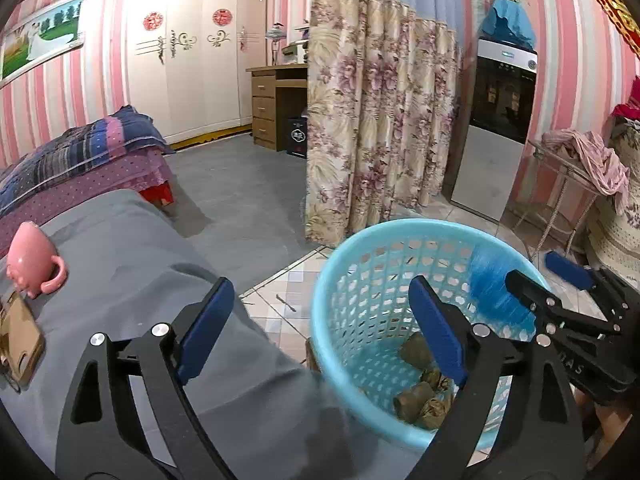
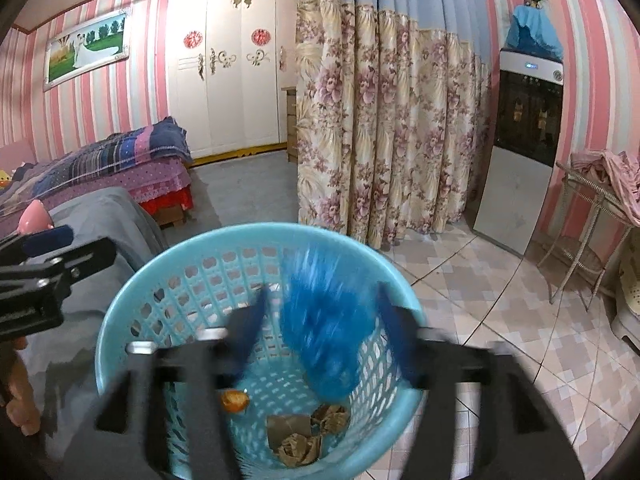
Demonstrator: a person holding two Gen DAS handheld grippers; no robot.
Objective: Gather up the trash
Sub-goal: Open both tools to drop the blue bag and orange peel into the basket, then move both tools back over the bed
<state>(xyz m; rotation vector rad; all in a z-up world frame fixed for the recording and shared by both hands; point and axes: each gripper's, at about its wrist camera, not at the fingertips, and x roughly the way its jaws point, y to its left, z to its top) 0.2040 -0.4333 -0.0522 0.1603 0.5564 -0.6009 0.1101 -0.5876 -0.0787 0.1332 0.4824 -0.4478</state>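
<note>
A light blue perforated basket (image 1: 344, 280) (image 2: 132, 300) stands on the floor beside the grey-covered table. Crumpled brown paper (image 2: 298, 442) (image 1: 416, 400) and an orange scrap (image 2: 234, 401) lie in its bottom. A blurred blue plastic piece (image 2: 324, 328) (image 1: 496, 292) is falling between the fingers of my right gripper (image 2: 320, 332), which is open over the basket and also shows in the left wrist view (image 1: 538, 272). My left gripper (image 1: 320, 328) is open and empty at the table edge, next to the basket; it shows in the right wrist view (image 2: 60, 248).
A pink mug (image 1: 32, 260) and a brown flat object (image 1: 18, 336) lie on the grey cloth (image 1: 132, 256). A floral curtain (image 1: 380, 120), a dispenser cabinet (image 1: 496, 128) and a wire rack with clothes (image 1: 576, 168) stand behind. The bed (image 1: 80, 152) is at the left.
</note>
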